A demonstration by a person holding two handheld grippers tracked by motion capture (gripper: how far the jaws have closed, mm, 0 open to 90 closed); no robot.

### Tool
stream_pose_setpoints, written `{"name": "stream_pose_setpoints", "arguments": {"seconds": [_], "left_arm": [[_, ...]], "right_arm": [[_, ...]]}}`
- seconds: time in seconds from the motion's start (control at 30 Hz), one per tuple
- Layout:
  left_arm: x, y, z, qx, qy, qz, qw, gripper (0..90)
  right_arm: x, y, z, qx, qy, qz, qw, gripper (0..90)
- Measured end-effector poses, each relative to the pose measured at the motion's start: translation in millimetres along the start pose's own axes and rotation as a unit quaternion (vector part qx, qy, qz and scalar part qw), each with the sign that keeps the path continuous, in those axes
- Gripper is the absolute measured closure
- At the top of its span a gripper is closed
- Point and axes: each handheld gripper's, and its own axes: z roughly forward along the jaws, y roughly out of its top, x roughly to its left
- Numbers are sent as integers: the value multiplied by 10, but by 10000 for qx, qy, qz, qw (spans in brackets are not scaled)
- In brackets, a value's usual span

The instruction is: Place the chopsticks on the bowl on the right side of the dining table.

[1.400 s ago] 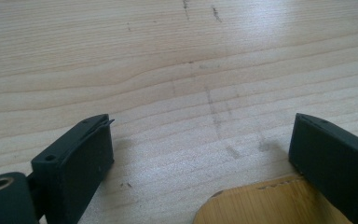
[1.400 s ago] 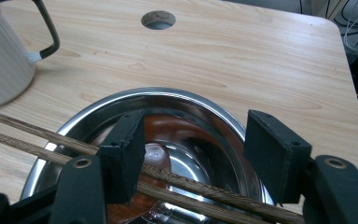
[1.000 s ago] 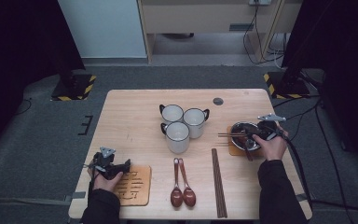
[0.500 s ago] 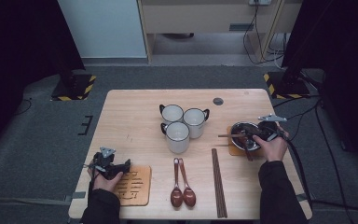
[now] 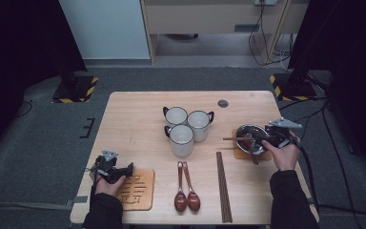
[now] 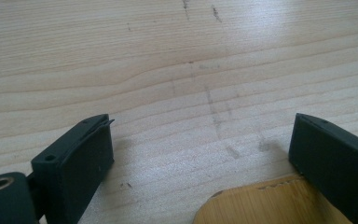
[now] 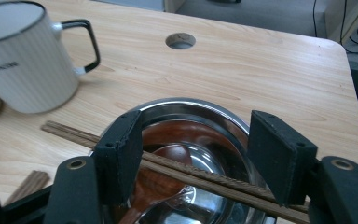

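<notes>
A steel bowl point(image 5: 248, 131) point(image 7: 186, 103) stands on a wooden coaster point(image 5: 240, 152) at the table's right. A dark wooden spoon point(image 7: 163, 179) lies in it, and a pair of chopsticks point(image 7: 191, 175) point(image 5: 231, 139) rests across its rim, poking out to the left. My right gripper point(image 5: 259, 140) point(image 7: 196, 140) hovers just over the bowl, open, with the chopsticks passing under and between its jaws. My left gripper point(image 5: 126, 168) point(image 6: 200, 154) rests low at the table's front left, open and holding nothing, its jaws spanning a corner of a second wooden coaster point(image 5: 136, 191) point(image 6: 261, 205).
Three white mugs point(image 5: 181, 140) point(image 7: 23, 65) cluster mid-table. Two brown spoons point(image 5: 186, 191) and another pair of chopsticks point(image 5: 223, 186) point(image 7: 25, 184) lie near the front edge. A round hole point(image 5: 223, 103) point(image 7: 180, 40) sits in the tabletop at the back.
My right gripper has lifted slightly and drifted a little over the bowl. The bowl, the chopsticks and the left hand have stayed where they were.
</notes>
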Motion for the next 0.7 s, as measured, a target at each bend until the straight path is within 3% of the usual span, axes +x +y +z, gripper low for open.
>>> {"name": "stream_pose_setpoints", "arguments": {"seconds": [0.4, 0.7], "left_arm": [[0, 0, 0, -1, -2, -1, 10000, 53], [0, 0, 0, 0, -5, -3, 10000, 53]], "right_arm": [[179, 260, -237, -412, 414, -55, 9983, 354], [340, 482, -311, -540, 705, -10, 9960, 346]]}}
